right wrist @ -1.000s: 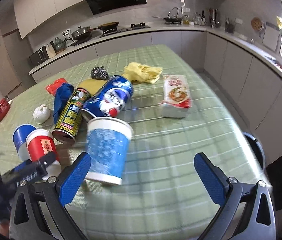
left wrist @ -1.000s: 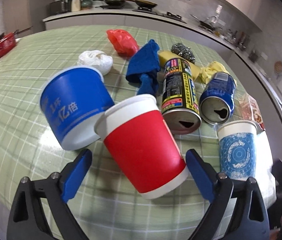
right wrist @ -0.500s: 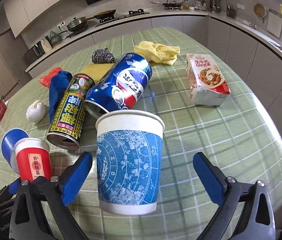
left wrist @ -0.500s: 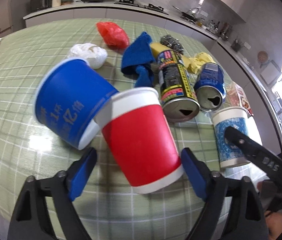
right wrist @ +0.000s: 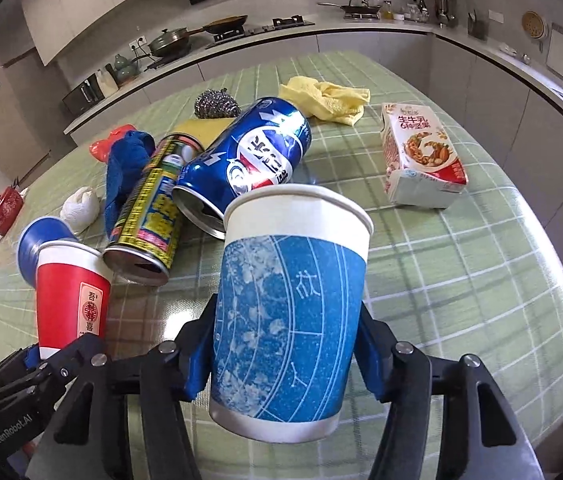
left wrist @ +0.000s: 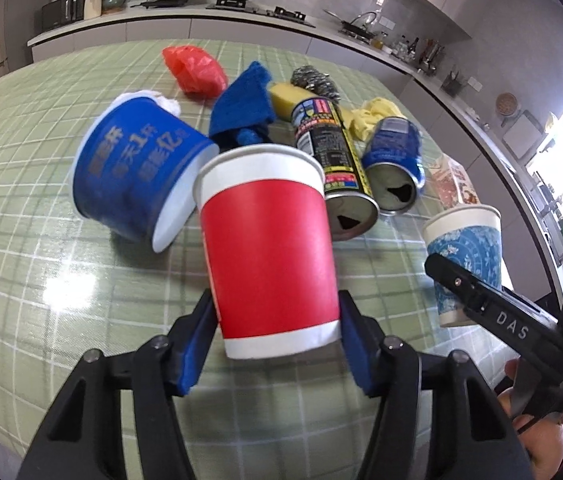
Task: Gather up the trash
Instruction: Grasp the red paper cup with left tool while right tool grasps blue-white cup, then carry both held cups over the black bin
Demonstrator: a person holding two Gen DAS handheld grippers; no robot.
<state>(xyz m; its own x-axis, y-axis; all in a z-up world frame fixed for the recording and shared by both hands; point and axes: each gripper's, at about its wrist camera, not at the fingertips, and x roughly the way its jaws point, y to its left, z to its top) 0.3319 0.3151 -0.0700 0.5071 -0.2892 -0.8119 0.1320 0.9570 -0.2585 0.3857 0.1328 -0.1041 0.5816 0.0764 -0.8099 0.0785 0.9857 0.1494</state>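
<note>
A red paper cup (left wrist: 269,248) stands upright on the green checked table (left wrist: 41,264). My left gripper (left wrist: 275,320) is closing on it, and both blue pads (left wrist: 197,340) touch its lower sides. A blue patterned paper cup (right wrist: 289,300) stands to its right, with my right gripper (right wrist: 285,332) closing on it and its pads (right wrist: 199,356) against the cup's walls. The right wrist view also shows the red cup (right wrist: 69,300) at the left. The left wrist view shows the patterned cup (left wrist: 465,248) at the right.
Behind the cups lie a tipped blue tub (left wrist: 133,176), a yellow-black can (left wrist: 329,152) and a blue soda can (right wrist: 249,160). A blue cloth (left wrist: 241,104), red bag (left wrist: 193,68), scourer (right wrist: 217,104), yellow rag (right wrist: 325,94) and carton (right wrist: 421,156) lie farther back.
Both grippers have narrowed from wide open until their pads meet the cups. The right gripper came down and forward around the patterned cup. The blue tub shifted a little.
</note>
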